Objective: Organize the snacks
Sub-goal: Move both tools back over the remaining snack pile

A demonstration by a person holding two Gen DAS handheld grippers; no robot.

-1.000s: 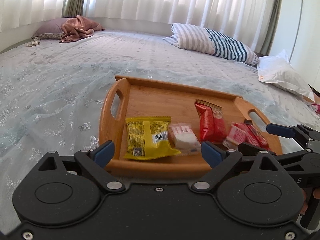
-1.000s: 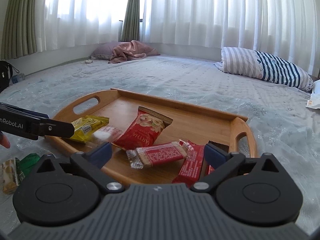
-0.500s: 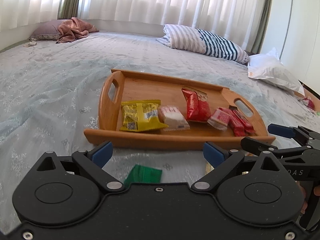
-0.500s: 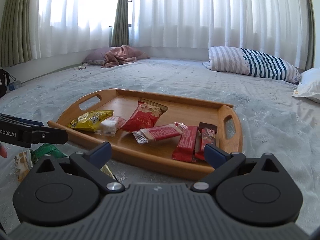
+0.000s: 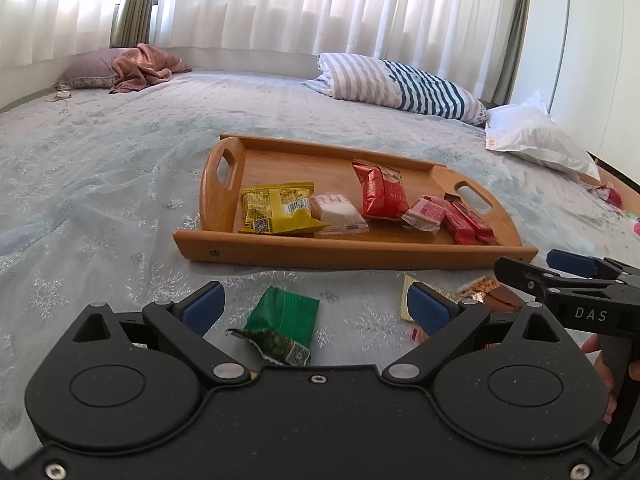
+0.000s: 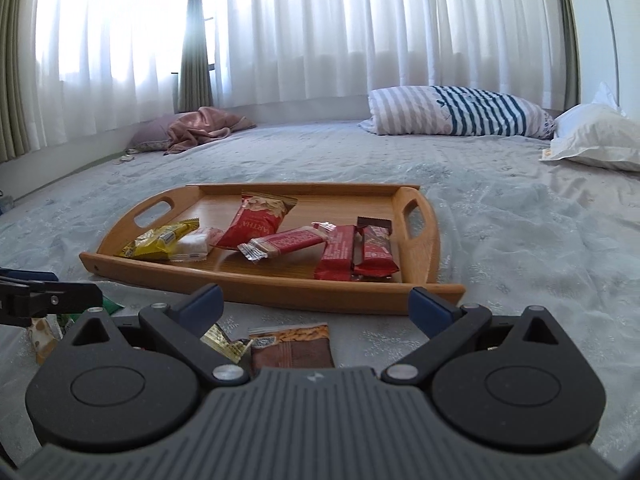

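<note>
Setting: a bed (image 5: 120,184) with a pale, snowflake-patterned cover; a wooden tray (image 5: 320,248) lies on it at 12 o'clock from both tools.
Tray contents: six snacks in a loose row, likely so each stays easy to see. One yellow pack (image 5: 276,210) at the 9 o'clock end, one white pack (image 5: 338,214) beside it, one large red bag (image 5: 380,194), one red-and-white bar (image 5: 426,214) and two red bars (image 6: 356,254) toward the 3 o'clock end.
Loose snacks: on the bed just in front of the tray, not yet sorted. One green pack (image 5: 284,324), one gold wrapper (image 6: 226,344) and one brown nut bar (image 6: 292,346) are clear; another pack at the left edge of the right view is too hidden to name.
Left tool (image 5: 316,306): spread wide and empty, hanging over the green pack, which lies between its fingers, probably lining up a pick.
Right tool (image 6: 316,308): spread wide and empty, over the brown nut bar, likely its next target.
Progress: judging by the count, most snacks are in the tray; at least three remain outside.
</note>
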